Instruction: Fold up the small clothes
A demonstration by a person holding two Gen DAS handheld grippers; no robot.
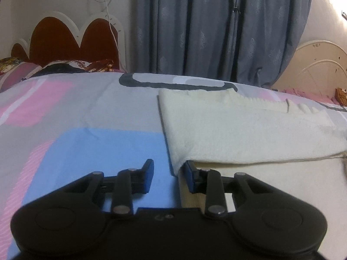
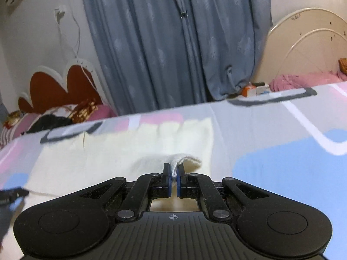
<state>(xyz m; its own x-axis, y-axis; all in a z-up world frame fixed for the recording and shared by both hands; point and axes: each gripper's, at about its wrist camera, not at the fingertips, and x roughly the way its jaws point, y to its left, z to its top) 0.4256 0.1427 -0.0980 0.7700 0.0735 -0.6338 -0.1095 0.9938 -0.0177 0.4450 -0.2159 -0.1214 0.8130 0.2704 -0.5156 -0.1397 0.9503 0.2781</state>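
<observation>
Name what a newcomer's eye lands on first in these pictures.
The cream knitted garment lies across the pastel-patched bedsheet. The right hand-held gripper is pinched shut on a fold of its near edge, while the left hand-held gripper stands open at its other near corner. Behind hangs a grey-blue curtain.

Grey-blue curtains (image 1: 216, 26) hang behind the bed (image 1: 65, 112), between a scalloped red headboard (image 1: 65, 41) and cream headboard (image 2: 303, 43).
</observation>
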